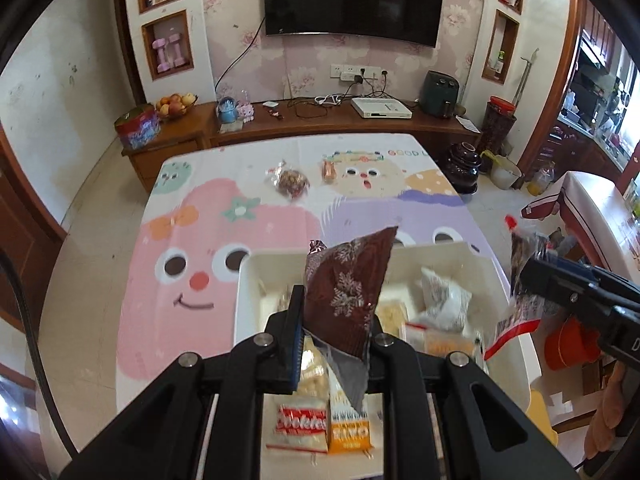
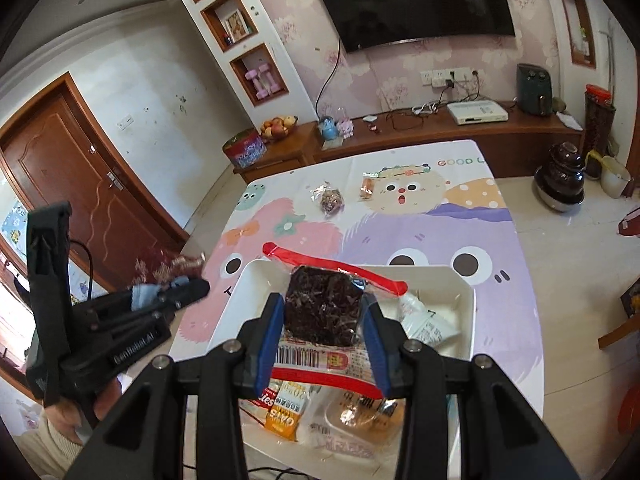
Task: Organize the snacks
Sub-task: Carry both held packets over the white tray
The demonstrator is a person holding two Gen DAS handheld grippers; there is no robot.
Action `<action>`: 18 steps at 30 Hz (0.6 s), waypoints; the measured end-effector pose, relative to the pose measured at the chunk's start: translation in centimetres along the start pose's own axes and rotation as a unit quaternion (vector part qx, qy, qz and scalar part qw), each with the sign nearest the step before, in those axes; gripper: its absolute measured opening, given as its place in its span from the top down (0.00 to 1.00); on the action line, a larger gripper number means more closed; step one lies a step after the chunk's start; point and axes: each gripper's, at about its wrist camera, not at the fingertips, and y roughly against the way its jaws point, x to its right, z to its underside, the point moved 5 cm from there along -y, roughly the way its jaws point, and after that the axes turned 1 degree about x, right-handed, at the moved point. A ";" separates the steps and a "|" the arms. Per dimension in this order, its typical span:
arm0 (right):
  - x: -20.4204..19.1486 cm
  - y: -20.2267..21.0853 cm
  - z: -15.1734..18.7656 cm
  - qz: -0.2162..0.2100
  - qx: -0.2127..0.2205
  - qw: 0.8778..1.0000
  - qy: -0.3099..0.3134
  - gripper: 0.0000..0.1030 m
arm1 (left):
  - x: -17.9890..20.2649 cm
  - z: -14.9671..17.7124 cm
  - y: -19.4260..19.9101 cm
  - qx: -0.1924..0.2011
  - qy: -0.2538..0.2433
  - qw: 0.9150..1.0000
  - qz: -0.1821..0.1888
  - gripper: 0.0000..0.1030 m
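White bin (image 1: 496,280) sits on the table under both your grippers; your left gripper (image 1: 334,332) is clamped on a brown packet (image 1: 344,292), your right gripper (image 2: 322,336) on a clear red-edged bag (image 2: 324,308).

The tabletop (image 1: 224,360) has a cloth with cartoon faces in pink, purple, yellow and mint green. The tray (image 1: 248,280) is cream white. The brown packet (image 1: 344,300) carries silver snowflakes. The clear bag (image 2: 320,312) has red edges and dark contents. Below lie an orange packet (image 1: 349,432) and a white packet (image 1: 298,428) with a red band. The gripper pads (image 2: 268,344) are blue.
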 end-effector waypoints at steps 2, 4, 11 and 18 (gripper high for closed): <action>-0.3 0.2 0.7 0.004 0.004 1.000 0.003 0.62 | -0.2 1.2 -0.1 -0.004 0.005 1.000 -0.005 0.86; -0.6 0.1 1.4 0.003 0.003 1.000 0.006 0.61 | -0.3 2.2 -0.3 -0.009 0.007 1.000 -0.012 0.86; -1.2 -1.1 3.2 0.011 -0.013 1.000 0.017 0.61 | -0.6 4.4 -0.7 -0.008 0.008 0.999 -0.039 0.86; -1.9 -2.2 4.3 0.017 -0.028 0.999 0.031 0.61 | -0.7 4.9 -1.2 -0.014 0.007 0.999 -0.047 0.85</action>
